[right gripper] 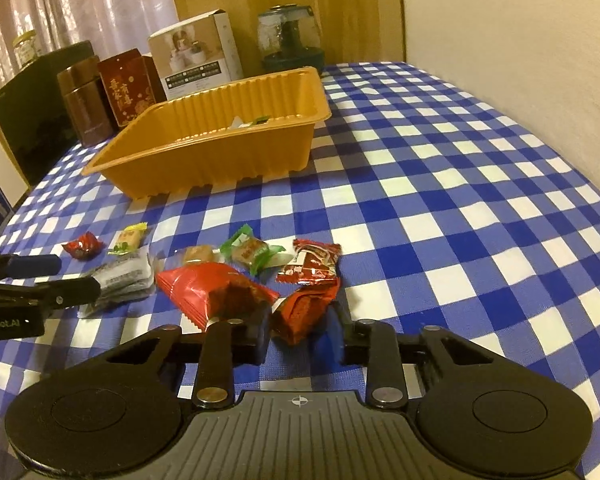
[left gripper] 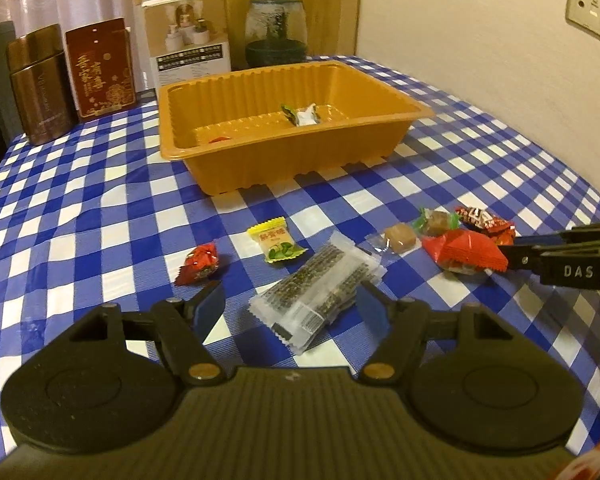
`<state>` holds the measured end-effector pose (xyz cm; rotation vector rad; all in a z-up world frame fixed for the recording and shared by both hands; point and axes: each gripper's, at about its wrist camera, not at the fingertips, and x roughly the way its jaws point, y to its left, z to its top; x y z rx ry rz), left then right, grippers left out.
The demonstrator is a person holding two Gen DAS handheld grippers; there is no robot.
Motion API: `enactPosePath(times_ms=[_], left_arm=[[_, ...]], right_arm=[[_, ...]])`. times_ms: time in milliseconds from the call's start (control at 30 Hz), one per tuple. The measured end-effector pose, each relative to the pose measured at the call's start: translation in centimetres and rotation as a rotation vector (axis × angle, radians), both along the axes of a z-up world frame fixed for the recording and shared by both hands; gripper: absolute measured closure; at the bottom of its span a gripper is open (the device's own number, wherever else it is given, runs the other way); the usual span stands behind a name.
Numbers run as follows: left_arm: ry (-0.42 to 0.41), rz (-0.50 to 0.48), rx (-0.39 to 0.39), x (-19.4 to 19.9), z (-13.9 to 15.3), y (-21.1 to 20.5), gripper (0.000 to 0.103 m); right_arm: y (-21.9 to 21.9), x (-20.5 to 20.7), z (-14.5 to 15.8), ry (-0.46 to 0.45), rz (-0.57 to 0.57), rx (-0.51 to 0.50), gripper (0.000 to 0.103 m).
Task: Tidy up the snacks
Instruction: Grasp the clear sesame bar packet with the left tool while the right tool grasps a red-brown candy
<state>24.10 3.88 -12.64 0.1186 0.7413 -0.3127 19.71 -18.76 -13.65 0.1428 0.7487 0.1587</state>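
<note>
An orange plastic tray [left gripper: 380, 120] [right gripper: 204, 152] stands on the blue checked tablecloth with a white-green snack [left gripper: 305, 115] inside. Loose snacks lie in front of it. My left gripper [left gripper: 292, 300] is open around a clear pack of dark seaweed bars [left gripper: 320, 284] [right gripper: 120, 280], fingers on either side. My right gripper [right gripper: 300, 332] is open around a small dark red packet [right gripper: 304, 308], beside a big red pack [right gripper: 212, 288] [left gripper: 464, 250]. It also shows from the side in the left wrist view [left gripper: 508, 252].
A yellow-green candy [left gripper: 278, 245], a red candy [left gripper: 198, 266], a brown caramel [left gripper: 398, 237], a green-wrapped sweet [right gripper: 250, 252] and a red-white packet [right gripper: 314, 266] lie nearby. Brown tins [left gripper: 40, 84], a white box [left gripper: 188, 36] and a glass jar [left gripper: 276, 32] stand behind. A wall is at right.
</note>
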Motion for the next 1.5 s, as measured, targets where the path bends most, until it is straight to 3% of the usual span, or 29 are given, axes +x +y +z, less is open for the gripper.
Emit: enactPosePath(times_ms=[467,567,633,700,967,1133,1500], left_arm=[[0.032,-0.150,0.096,1.9,-1.8,-2.0,0.034],[0.054,-0.167,0.086,2.0,-1.9,-2.2,0.036],[0.066,-0.170,0.095,1.8,-1.7,-2.5,0.046],[0.069,-0.159,0.095,1.6,-1.5,-2.6,0.054],[0.086,-0.090,0.031,2.5,-1.4,-2.6,0.055],[0.090,-0.063,0.036,2.7,-1.5,-3.0,0.065],[0.101,-0.007,-0.030,1.3,0.0,-2.5,0.066]], right_arm=[[-0.1,-0.4,0.4,-0.005,-0.008,-0.022,0.073],[0.0,-0.3,0.3,-0.001,-0.010,-0.021,0.073],[0.0,-0.3,0.3,0.000,-0.012,-0.021,0.073],[-0.1,-0.2,0.2,0.005,-0.017,-0.011,0.073],[0.3,-0.1,0.4,-0.002,-0.014,-0.013,0.073],[0.0,-0.1,0.5,-0.006,-0.028,-0.014,0.073],[0.1,-0.6,1.5,-0.047,-0.035,-0.012,0.073]])
